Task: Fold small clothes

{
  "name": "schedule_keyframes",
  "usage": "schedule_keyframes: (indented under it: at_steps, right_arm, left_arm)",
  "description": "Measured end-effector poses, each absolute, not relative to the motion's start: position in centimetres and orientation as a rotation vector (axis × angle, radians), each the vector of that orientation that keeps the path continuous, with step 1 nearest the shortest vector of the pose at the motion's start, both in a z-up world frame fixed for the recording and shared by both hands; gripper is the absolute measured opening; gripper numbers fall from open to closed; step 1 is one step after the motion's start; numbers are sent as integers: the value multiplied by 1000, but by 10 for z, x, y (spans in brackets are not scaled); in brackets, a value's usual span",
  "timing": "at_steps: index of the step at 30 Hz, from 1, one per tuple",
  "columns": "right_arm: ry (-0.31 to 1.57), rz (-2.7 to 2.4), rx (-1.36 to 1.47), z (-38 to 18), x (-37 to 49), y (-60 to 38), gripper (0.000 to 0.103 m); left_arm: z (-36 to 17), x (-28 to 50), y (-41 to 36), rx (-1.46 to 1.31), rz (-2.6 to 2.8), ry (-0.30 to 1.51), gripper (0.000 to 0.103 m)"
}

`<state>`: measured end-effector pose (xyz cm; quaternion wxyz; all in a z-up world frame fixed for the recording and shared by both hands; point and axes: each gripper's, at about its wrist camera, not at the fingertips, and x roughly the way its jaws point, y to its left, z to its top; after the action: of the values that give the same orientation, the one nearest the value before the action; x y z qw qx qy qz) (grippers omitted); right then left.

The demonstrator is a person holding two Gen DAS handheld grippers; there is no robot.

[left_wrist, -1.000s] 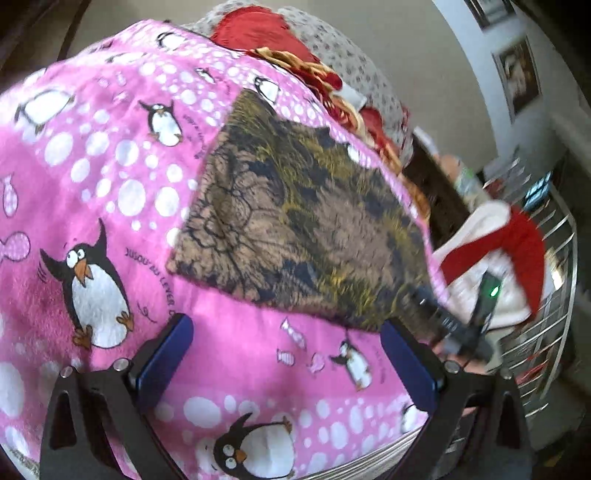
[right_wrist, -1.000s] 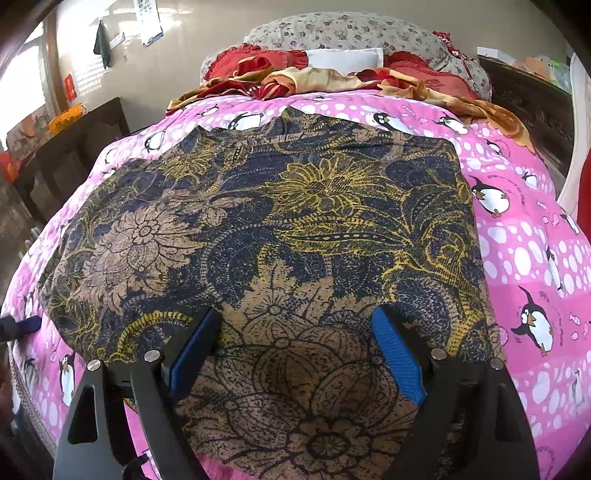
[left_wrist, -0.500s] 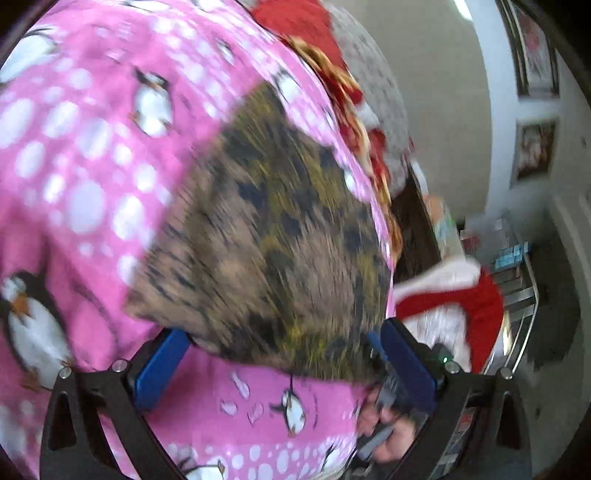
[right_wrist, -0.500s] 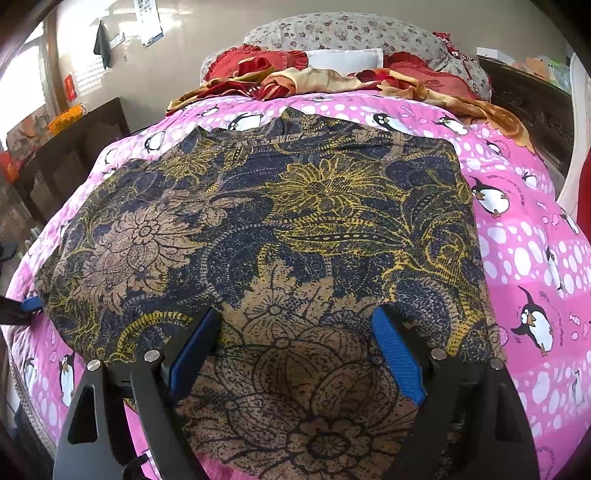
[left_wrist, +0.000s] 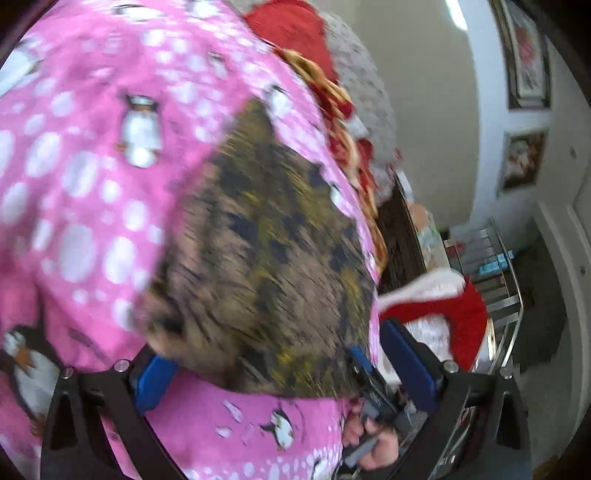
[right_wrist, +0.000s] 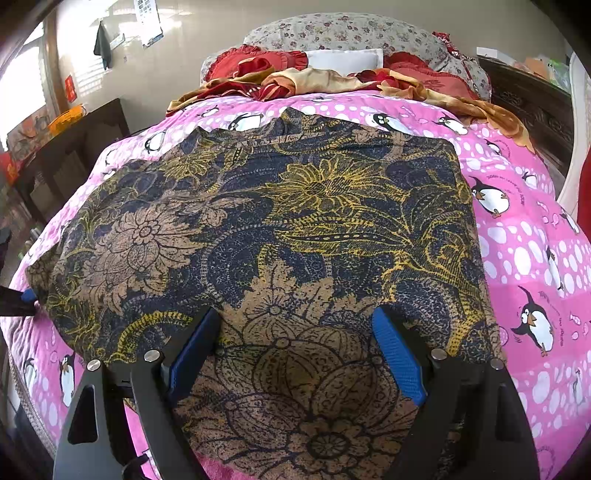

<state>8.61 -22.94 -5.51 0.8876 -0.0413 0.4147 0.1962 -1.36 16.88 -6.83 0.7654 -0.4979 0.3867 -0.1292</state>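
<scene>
A dark floral garment [right_wrist: 280, 229] in navy, yellow and brown lies spread flat on the pink penguin blanket [right_wrist: 524, 258]. My right gripper [right_wrist: 295, 350] hovers open over the garment's near hem, its blue pads wide apart and the cloth flat beneath them. The left wrist view is blurred: the same garment [left_wrist: 266, 266] fills its middle, and my left gripper [left_wrist: 280, 369] stands open at the garment's near edge, one corner lying just over the left pad. The left gripper's tip [right_wrist: 27, 295] shows beside the garment's left corner. A hand [left_wrist: 373, 443] holds the right gripper [left_wrist: 365, 373].
Floral pillows [right_wrist: 351, 33] and crumpled red and gold cloth [right_wrist: 295, 79] lie at the head of the bed. Dark wooden furniture [right_wrist: 532, 103] stands beside it. A metal rack [left_wrist: 506, 295] with a red and white cloth [left_wrist: 454, 314] stands past the bed's edge.
My left gripper has moved in to the garment's corner and rolled, so the bed looks tilted and blurred. My right gripper and the garment have stayed put.
</scene>
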Motion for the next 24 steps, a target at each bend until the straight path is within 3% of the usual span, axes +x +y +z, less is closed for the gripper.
schedule_keyframes:
  at_steps: [3, 5, 6, 8, 13, 24]
  right_arm:
    - [863, 405, -91, -55, 86, -229, 74]
    - [876, 395, -102, -53, 87, -227, 73]
    - [893, 374, -133, -48, 88, -221, 71]
    - [914, 337, -178, -33, 91, -210, 57]
    - [799, 496, -101, 42, 111, -154, 56]
    - [1260, 898, 76, 20, 244, 38, 56]
  left_arm:
    - [-72, -13, 167, -1024, -200, 878, 81]
    - [-73, -12, 166, -1007, -153, 883, 57]
    - [-76, -14, 168, -1003, -117, 883, 50]
    - [-81, -17, 171, -999, -71, 880, 21]
    - [-69, -30, 157, -810, -4, 819, 13]
    - [5, -25, 82, -369, -129, 608, 12]
